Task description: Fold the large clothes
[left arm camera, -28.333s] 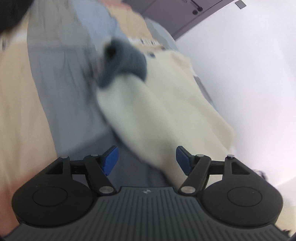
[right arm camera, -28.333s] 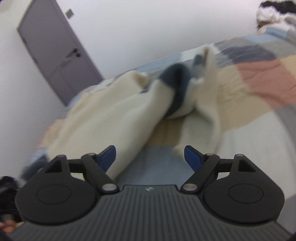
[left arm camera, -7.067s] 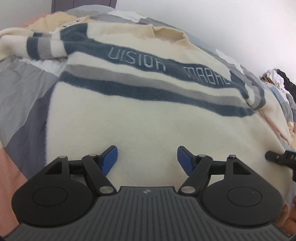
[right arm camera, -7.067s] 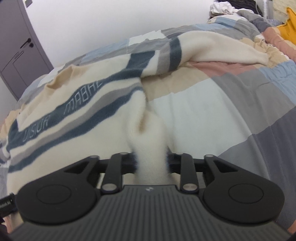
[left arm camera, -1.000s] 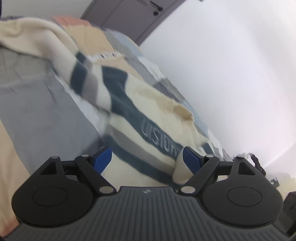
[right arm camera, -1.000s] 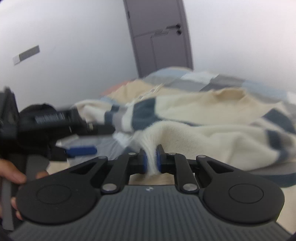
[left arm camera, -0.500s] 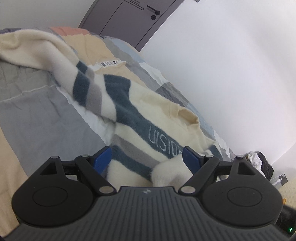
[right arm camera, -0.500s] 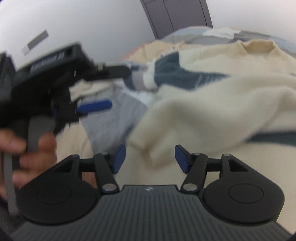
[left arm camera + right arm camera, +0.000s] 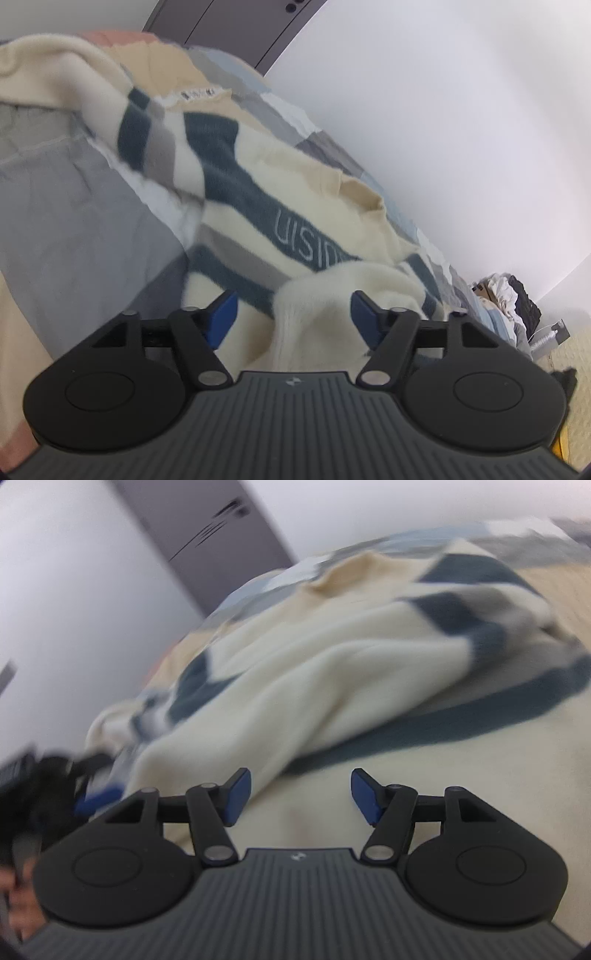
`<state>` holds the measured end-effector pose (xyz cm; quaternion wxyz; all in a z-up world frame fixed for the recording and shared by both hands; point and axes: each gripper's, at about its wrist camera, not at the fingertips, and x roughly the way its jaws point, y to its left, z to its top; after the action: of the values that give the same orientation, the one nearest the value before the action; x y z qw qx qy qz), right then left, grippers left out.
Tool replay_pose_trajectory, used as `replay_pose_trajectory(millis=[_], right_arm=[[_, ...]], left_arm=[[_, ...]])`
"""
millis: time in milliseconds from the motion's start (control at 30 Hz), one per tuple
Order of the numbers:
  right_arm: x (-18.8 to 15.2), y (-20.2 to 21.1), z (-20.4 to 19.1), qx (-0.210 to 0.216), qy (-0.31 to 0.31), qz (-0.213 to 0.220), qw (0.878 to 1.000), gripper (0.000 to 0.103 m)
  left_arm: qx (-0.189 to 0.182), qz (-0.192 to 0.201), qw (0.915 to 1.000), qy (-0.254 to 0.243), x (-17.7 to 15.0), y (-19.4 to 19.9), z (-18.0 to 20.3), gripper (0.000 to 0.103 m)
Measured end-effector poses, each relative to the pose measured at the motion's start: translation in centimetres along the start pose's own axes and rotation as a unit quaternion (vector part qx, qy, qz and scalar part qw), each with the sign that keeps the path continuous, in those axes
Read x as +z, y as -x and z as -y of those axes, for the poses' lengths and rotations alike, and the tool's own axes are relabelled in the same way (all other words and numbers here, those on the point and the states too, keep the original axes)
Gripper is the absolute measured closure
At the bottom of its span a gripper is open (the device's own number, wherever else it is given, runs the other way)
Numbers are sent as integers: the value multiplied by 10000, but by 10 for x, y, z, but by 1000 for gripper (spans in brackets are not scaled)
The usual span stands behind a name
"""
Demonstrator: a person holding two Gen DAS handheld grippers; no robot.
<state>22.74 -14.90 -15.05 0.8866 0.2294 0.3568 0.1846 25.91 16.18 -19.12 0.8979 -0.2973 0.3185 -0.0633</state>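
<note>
A cream sweater [image 9: 258, 192] with navy and grey stripes and pale lettering lies spread on the bed. One sleeve is folded across its front, and the ribbed cuff [image 9: 314, 325] rests between the blue pads of my left gripper [image 9: 292, 317]. Those jaws are closing, and the pads stand clear of the cuff. In the right wrist view the sweater [image 9: 332, 664] is blurred. My right gripper [image 9: 301, 794] hovers open over its cream body with nothing between the fingers. The left gripper [image 9: 92, 797] shows as a dark blur at the left edge there.
A patchwork quilt [image 9: 74, 221] of grey, beige and pink squares covers the bed. A grey door [image 9: 221, 22] and a white wall stand behind it. A pile of clothes [image 9: 509, 295] lies at the far end. A hand [image 9: 18, 904] holds the left gripper.
My right gripper has let go of the sleeve cuff, opened, rolled and dropped toward the sweater. The cuff now lies between my left gripper's pads, which have drawn closer together.
</note>
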Motion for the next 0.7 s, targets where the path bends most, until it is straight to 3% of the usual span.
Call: replay_pose_trajectory(millis=[333,467,567,633,667,700], right_arm=[[31,-20,52,71,-1150,618,9914,41],[36,-19,73,-126,-1477,849,9853,40],[35,-19,84,-46,-1666,863,9822,41],[35,-20,82,-72,-1504,895,9845,46],[36,-20,80,-61,-1421,899,9857,58],[36,-19,78,-71,-1363,899,9865,71]], left_arm=[[652,-417,9970,-92,-10,-44,-5,38],[798,-352,9959,-220,-12,-53,-4,38],[899,-289,9947,-410,-14,-57,0,38],[920,-275,9946,-404,-14,-59,-1,39],[903,-253,9948,-403,-13,-59,-1,42],[866,-218,9951,-420,-13,-59,0,59]])
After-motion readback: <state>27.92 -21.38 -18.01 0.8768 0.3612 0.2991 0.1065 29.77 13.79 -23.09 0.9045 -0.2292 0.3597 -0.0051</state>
